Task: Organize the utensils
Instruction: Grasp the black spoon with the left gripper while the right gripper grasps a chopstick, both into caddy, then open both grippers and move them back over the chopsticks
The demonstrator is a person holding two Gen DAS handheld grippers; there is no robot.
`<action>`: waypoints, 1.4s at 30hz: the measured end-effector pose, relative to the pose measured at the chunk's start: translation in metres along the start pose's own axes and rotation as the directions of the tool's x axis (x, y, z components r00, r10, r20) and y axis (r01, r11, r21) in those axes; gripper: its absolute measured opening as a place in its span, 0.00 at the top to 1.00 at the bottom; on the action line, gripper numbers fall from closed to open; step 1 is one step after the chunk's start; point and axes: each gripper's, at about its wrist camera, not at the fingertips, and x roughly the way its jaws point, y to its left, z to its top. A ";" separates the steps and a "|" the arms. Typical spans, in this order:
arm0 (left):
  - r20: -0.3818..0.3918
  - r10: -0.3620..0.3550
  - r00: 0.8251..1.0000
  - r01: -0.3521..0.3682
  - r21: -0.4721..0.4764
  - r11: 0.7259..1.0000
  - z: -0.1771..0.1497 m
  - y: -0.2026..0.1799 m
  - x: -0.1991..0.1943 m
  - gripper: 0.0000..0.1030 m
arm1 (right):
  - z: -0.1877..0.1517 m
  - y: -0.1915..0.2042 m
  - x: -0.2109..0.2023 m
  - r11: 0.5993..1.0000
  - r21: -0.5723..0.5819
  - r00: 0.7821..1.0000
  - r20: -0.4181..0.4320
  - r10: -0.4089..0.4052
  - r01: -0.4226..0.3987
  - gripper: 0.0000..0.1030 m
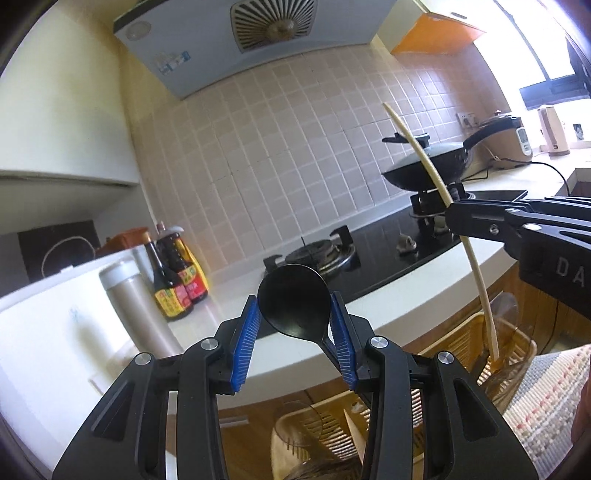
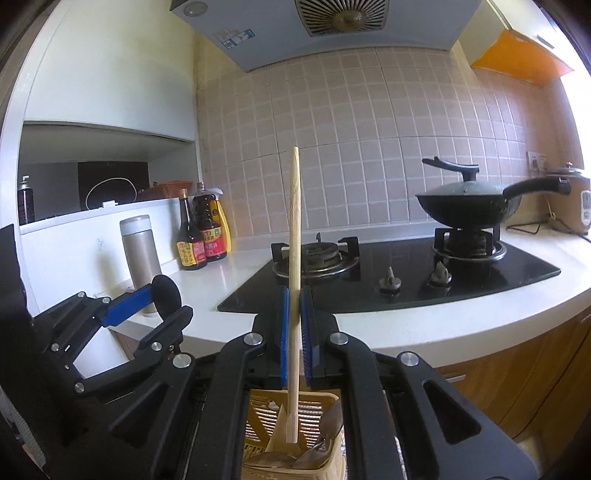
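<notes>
My left gripper [image 1: 294, 297] is shut on a black plastic spoon [image 1: 293, 306], with the blue pads pressing both sides of the bowl and the handle running down to the right. In the right wrist view this gripper [image 2: 170, 301] sits at the lower left with the spoon [image 2: 167, 293]. My right gripper [image 2: 294, 295] is shut on a pale wooden chopstick [image 2: 294, 221] that stands nearly upright. The chopstick's lower end hangs over a tan slatted basket [image 2: 325, 397] holding several utensils. In the left wrist view the right gripper [image 1: 452, 218] reaches in from the right with the chopstick [image 1: 424, 162] above the basket [image 1: 521, 350].
Ahead is a white counter [image 2: 424, 325] with a black gas hob [image 2: 406, 277] and a lidded black wok [image 2: 465, 206] on its right burner. Sauce bottles [image 2: 201, 236] and a steel flask [image 2: 139, 251] stand at the left, a rice cooker [image 2: 576, 201] at the far right, and a range hood [image 2: 332, 22] overhead.
</notes>
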 end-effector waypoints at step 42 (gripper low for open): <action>-0.342 -0.533 0.774 0.393 -0.400 0.828 -0.093 0.066 -0.116 0.37 | -0.089 0.019 -0.100 0.995 0.087 0.668 -0.744 0.027 0.057 0.55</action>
